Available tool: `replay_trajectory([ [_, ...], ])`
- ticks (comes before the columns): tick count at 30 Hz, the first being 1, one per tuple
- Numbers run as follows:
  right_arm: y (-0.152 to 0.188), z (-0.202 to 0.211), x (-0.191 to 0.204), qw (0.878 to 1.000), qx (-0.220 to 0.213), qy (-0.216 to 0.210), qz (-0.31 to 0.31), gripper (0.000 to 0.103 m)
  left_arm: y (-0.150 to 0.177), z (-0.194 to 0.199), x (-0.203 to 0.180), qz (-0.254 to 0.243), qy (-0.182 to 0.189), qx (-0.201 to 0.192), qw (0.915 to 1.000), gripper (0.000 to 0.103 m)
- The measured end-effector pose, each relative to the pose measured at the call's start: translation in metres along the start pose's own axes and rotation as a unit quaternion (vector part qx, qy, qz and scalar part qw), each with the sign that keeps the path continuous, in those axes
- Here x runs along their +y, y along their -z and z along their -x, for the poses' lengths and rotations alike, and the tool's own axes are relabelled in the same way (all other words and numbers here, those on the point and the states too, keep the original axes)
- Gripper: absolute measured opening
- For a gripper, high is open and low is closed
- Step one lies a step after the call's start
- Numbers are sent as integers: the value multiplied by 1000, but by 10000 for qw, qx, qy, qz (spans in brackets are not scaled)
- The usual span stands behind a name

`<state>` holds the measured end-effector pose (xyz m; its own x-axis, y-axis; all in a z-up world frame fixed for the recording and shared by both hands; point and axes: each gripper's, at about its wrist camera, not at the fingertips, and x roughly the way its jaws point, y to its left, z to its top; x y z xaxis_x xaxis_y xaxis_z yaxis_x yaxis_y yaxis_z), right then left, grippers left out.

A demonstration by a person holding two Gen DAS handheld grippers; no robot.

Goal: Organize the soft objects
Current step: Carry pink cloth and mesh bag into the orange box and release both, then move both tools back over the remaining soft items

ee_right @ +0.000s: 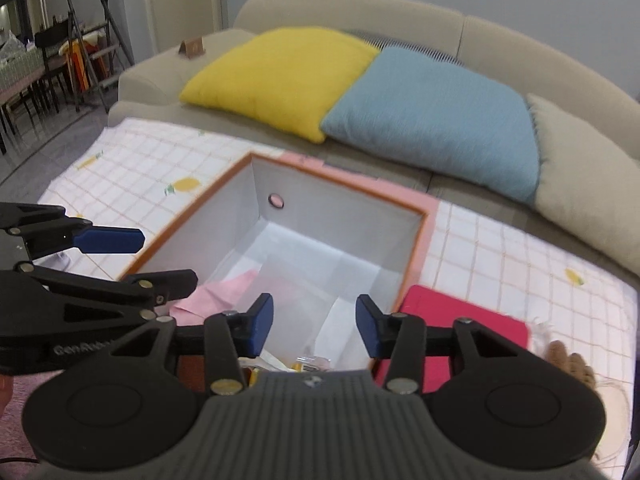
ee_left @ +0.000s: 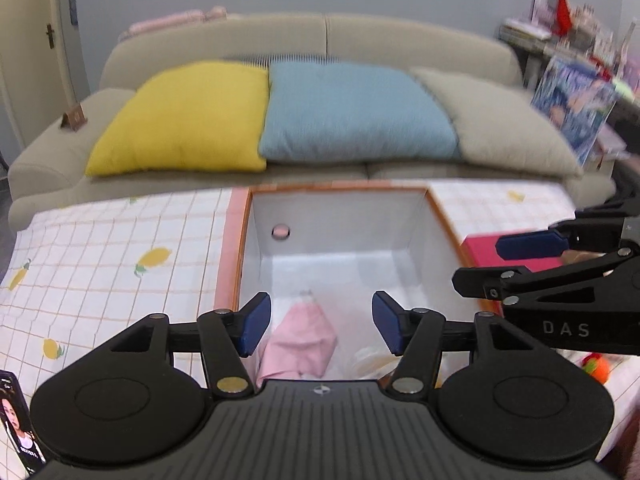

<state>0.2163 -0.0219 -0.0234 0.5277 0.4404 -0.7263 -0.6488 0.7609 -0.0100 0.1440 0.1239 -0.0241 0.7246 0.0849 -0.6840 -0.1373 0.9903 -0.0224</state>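
Observation:
A pink, orange-rimmed box (ee_left: 240,240) (ee_right: 420,240) with white inner walls stands open on the checked tablecloth. A folded pink cloth (ee_left: 300,344) (ee_right: 224,296) lies inside near its front. My left gripper (ee_left: 320,322) is open and empty, just above that cloth. My right gripper (ee_right: 315,322) is open and empty over the box's near right part; it also shows in the left wrist view (ee_left: 516,260). A magenta folded cloth (ee_right: 472,320) (ee_left: 480,250) lies to the right of the box. A brown plush item (ee_right: 572,364) lies beyond it.
A beige sofa (ee_left: 320,36) behind the table carries a yellow cushion (ee_left: 184,120), a blue cushion (ee_left: 352,112) and a beige cushion (ee_left: 508,124). Small packets (ee_right: 304,364) lie in the box's near corner. A phone (ee_left: 16,420) sits at the left edge. An orange-green toy (ee_left: 596,366) lies right.

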Motion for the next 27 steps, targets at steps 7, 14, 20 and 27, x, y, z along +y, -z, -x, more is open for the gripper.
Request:
replay_trajectory([
  [7,18,66,-18,9971,-645,101,-380,49,2,53,-18,122,376,-969,9945,73],
  [14,64,119,-40,9885,-1080,491,-938,50,21,78,-49,282,761,-1461,9859,73],
  [20,119,142,-54,9802,-1008,948,-1419,50,46,80,-79,272,1208,-1458,9815,73],
  [27,179,140,-68,9735,-404,1211,-1898,50,59,60,-118,-79,1612,-946,9823,73],
])
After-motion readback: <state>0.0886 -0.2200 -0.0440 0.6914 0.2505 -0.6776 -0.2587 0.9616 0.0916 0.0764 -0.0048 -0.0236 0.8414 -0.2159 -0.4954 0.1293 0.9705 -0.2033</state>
